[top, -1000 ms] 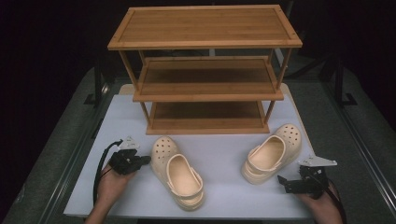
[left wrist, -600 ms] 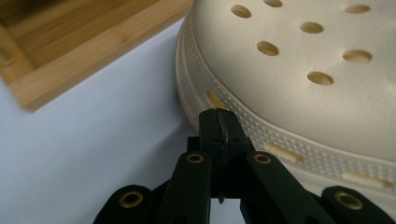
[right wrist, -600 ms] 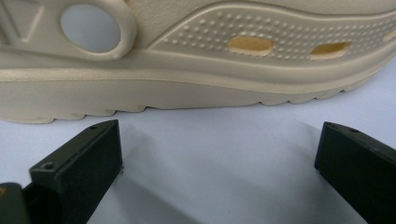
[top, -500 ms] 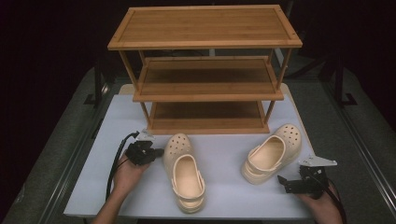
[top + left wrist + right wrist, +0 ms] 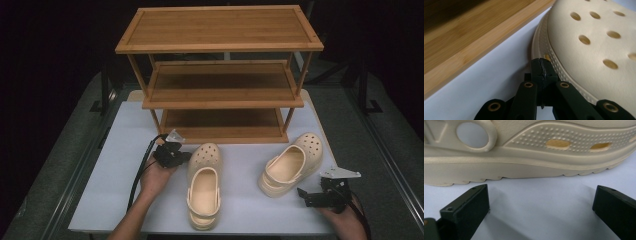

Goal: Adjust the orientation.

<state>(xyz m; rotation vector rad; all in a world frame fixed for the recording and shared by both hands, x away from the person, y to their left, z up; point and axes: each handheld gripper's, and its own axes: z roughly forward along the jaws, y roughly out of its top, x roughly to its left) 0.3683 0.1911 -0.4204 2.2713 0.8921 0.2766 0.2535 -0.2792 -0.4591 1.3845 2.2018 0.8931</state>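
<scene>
Where the left gripper [image 5: 541, 71] comes to a point, its two black jaws are clenched flat together with nothing between them, and the tip rests against the ridged rim of the left clog [image 5: 594, 47], low on the toe's side. Pressed shut like this, the gripper works as a blunt pusher rather than a clamp, probably to nudge or straighten the shoe. From above, this gripper [image 5: 172, 152] sits in the person's left hand [image 5: 156, 176] just beside the toe of the cream clog [image 5: 204, 182], which lies on the white tabletop [image 5: 110, 185] with its toe toward the shelf and its heel toward the person.

Farther out, the right gripper [image 5: 541, 202] has its jaws spread wide and empty, the white surface bare between them. The right clog [image 5: 529, 152] lies just beyond the jaw tips, its side and sole facing them, near but not touching. Seen from above, that gripper [image 5: 320, 195] waits at the heel end of this clog [image 5: 291, 164], which is angled with its toe up and to the right.

Behind both shoes stands a three-tier wooden shoe rack [image 5: 220, 75], all shelves bare, likely their destination.
</scene>
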